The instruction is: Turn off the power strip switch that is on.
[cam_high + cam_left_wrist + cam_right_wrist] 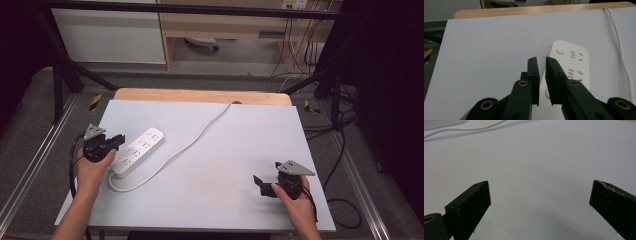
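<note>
A white power strip [139, 150] lies at an angle on the left of the pale grey mat [235, 145]; its white cable [200, 132] loops off the near end and runs to the far table edge. My left gripper [119, 140] hovers at the strip's left side, jaws drawn together to a narrow slit with nothing between them. In the left gripper view the left gripper [541, 60] points along the power strip's [571, 62] left edge. My right gripper [266, 175] rests at the near right, wide open. In the right gripper view the right gripper [540, 187] frames bare mat.
The mat covers a wooden table [200, 95] whose far edge shows. The cable [621, 50] runs along the right of the left gripper view, and the cable [461, 129] crosses the top left of the right gripper view. Black frame bars and floor cables surround the table.
</note>
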A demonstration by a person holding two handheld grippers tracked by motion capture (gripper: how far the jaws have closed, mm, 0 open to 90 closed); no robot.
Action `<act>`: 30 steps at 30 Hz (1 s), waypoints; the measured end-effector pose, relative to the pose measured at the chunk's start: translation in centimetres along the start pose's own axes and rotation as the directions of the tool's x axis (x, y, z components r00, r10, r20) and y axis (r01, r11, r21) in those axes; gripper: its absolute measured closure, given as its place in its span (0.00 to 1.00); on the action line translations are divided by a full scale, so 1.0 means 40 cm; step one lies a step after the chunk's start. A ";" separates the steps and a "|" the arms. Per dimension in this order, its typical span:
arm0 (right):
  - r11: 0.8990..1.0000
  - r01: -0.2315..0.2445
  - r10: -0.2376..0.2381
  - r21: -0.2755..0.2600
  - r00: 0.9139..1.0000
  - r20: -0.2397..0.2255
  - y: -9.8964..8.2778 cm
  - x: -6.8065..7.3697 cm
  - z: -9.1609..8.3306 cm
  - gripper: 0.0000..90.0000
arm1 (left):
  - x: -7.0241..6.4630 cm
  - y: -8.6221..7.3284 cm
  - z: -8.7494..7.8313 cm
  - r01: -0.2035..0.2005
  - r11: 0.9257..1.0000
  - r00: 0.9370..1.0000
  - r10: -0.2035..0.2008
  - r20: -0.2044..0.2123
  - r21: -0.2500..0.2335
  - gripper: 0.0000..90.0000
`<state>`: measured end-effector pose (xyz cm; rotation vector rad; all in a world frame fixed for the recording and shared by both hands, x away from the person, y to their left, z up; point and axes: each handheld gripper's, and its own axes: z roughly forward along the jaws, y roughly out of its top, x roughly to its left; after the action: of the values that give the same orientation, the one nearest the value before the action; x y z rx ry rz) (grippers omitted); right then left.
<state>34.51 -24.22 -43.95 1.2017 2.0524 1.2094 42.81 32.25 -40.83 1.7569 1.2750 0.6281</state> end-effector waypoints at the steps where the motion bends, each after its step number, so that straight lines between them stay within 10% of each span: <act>1: 1.000 0.000 0.000 0.000 1.000 0.000 0.000 0.000 0.000 0.04 | 0.001 -0.001 0.002 0.001 1.000 1.000 -0.001 0.006 0.005 0.93; 30: 1.000 -0.004 0.004 0.007 1.000 -0.002 -0.001 0.000 0.001 0.04 | -0.011 -0.019 0.021 -0.015 0.996 0.998 0.010 0.060 0.082 1.00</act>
<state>34.55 -24.22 -44.00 1.2081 2.0584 1.2069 42.92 31.64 -41.87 1.8392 1.2652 0.5325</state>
